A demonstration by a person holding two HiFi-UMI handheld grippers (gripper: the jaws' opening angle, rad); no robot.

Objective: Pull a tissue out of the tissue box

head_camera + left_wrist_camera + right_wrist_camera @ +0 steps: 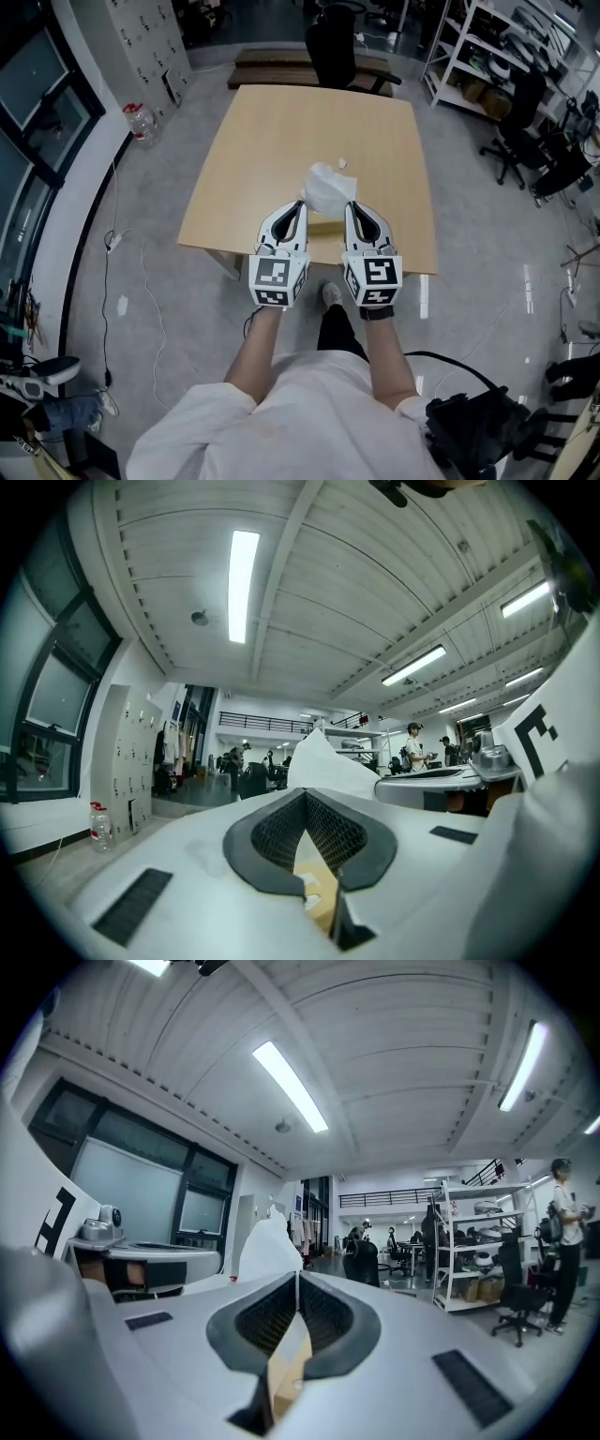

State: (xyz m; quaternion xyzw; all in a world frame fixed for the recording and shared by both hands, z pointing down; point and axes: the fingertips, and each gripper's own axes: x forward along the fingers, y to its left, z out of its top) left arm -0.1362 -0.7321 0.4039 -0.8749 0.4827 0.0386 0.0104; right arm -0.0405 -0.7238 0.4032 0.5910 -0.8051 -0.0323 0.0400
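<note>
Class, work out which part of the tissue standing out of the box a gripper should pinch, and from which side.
Pinch the tissue at its upper peak, coming level from the near side. It stands free above the tissue box; lower down the box would likely obstruct.

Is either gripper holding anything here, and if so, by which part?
Nothing is held. The left gripper and the right gripper both have their jaws together with nothing between them. The tissue rises ungripped just beyond their tips.
</note>
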